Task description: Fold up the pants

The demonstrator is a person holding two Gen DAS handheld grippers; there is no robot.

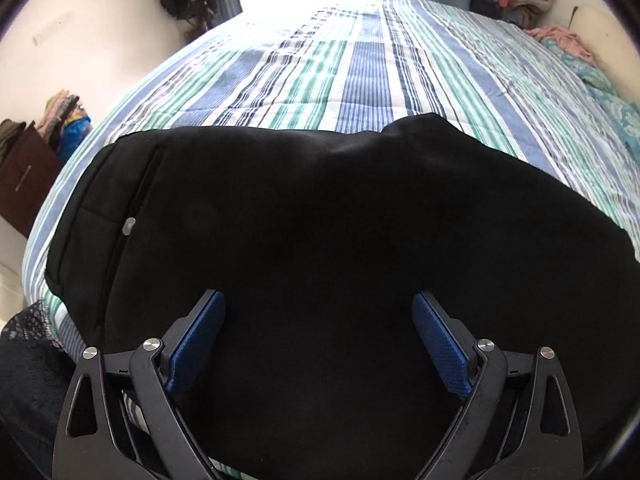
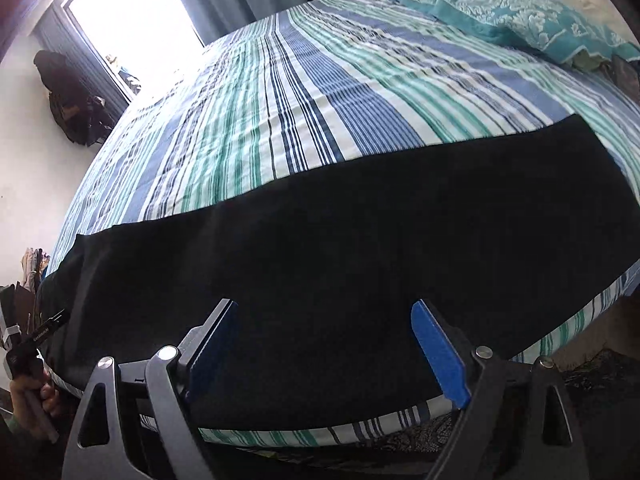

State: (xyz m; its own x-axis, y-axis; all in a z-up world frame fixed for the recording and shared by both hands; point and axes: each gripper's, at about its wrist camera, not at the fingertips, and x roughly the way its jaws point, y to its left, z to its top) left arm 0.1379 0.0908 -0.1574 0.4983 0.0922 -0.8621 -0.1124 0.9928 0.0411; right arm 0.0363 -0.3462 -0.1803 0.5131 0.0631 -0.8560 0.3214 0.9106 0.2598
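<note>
Black pants (image 1: 312, 216) lie flat across the near edge of a striped bed (image 1: 320, 80). The waistband with a silver button (image 1: 129, 225) is at the left in the left wrist view. My left gripper (image 1: 319, 312) is open just above the pants' near part, holding nothing. In the right wrist view the pants (image 2: 360, 220) stretch as a long band from left to right. My right gripper (image 2: 324, 320) is open above their near edge, empty. The left gripper (image 2: 48, 330) and the hand holding it show at the far left.
The bed's blue, green and white striped cover (image 2: 304, 92) extends far beyond the pants. Teal pillows (image 2: 520, 16) lie at the far right. A brown cabinet (image 1: 24, 176) with clothes stands left of the bed. A bright window (image 2: 132, 12) is behind.
</note>
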